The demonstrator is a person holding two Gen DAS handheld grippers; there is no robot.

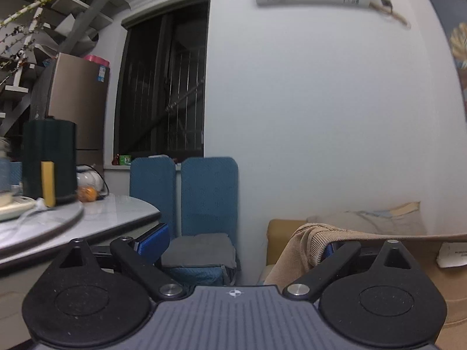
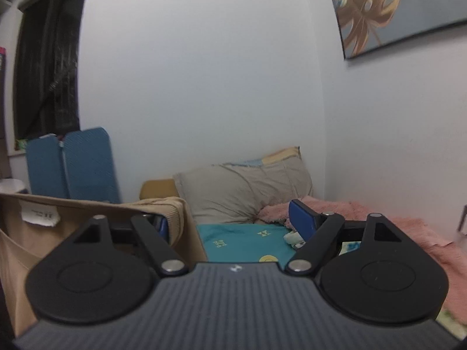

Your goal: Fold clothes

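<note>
Left gripper [image 1: 242,242] and right gripper [image 2: 233,221] both raised level, jaws spread wide.

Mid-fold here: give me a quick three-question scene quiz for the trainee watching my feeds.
1. True or false: the left gripper has its fingers pressed shut.
2. The tan garment is draped over: A) one finger of the left gripper and one of the right gripper; B) a hanger; C) a drawer.
3. Fill in: the white patch on the garment in the right wrist view is a ___.

Key: 1 false, the fingers are spread wide; 2 A; 3 label.
</note>
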